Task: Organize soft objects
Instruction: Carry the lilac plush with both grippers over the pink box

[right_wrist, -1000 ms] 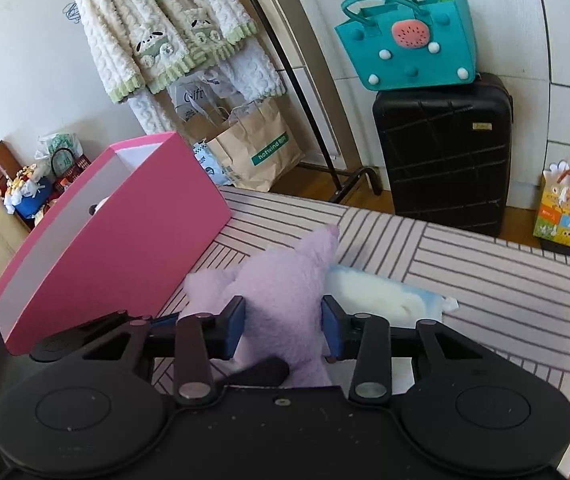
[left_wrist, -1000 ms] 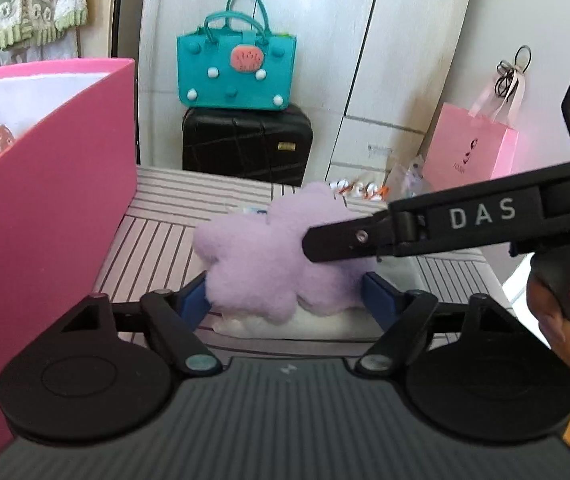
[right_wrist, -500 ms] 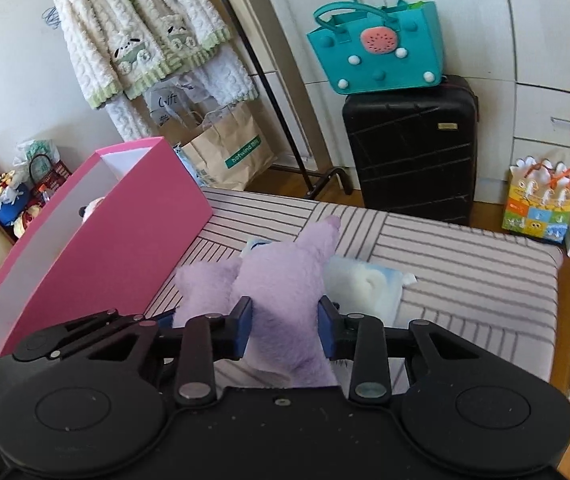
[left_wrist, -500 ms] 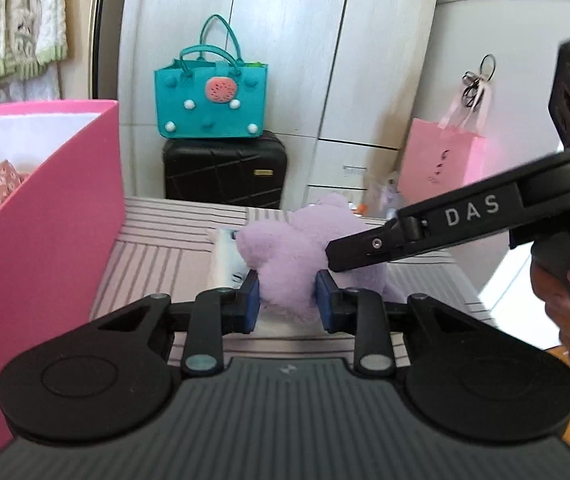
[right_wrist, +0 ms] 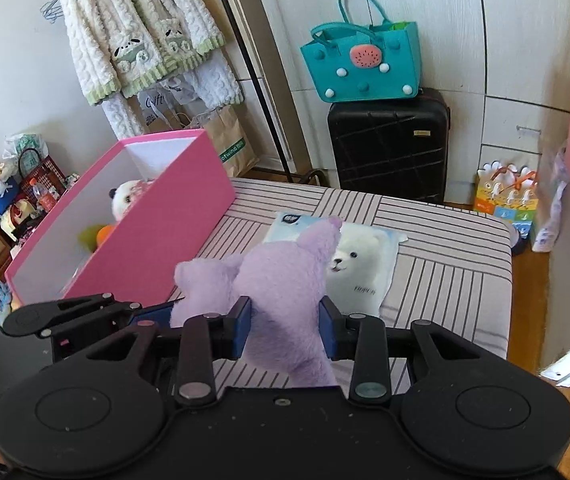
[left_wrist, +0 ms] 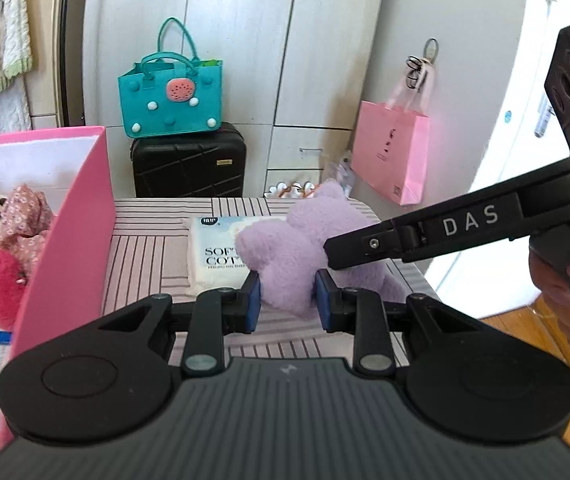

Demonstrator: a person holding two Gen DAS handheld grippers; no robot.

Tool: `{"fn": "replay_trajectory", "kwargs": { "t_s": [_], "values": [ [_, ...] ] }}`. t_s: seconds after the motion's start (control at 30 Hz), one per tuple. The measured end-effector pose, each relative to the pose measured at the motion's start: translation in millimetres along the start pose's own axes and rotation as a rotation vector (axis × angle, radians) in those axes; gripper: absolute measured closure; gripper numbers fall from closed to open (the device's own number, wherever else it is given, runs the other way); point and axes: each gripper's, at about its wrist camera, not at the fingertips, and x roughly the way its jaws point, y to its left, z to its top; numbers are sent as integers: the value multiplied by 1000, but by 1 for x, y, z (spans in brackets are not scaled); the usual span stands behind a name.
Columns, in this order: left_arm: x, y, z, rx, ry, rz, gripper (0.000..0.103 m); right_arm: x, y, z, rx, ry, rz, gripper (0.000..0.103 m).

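Purple plush toy is clamped between the blue pads of the left gripper and of the right gripper, above the striped surface, beside the pink box, over a tissue pack.
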Motion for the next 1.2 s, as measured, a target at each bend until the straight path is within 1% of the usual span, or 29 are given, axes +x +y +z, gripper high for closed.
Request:
{"fn": "replay_trajectory", "kwargs": {
  "t_s": [0.23,0.37,0.53,0.8,1.0,1.1,1.2],
  "values": [
    [-44,-3,-2,47,3,-11,76,-25,34,-11,18,-14,-6,62],
    [-66,7,-2,29,-5,-27,76,-37,58,-15,-2,-27,-22,62],
    [-93,20,1,39,-22,-51,76,-54,85,-15,-42,-44,-27,62],
    [-139,35,7,85,-71,-30,76,-74,132,-7,-94,-69,-6,62],
    [-167,59,12,82,-114,-7,76,-74,171,5,-152,-88,6,62],
    [-176,75,10,79,-127,13,76,-62,185,10,-162,-91,25,62],
    [-176,94,10,70,-117,22,76,-46,197,15,-170,-81,43,62]
  ]
}}
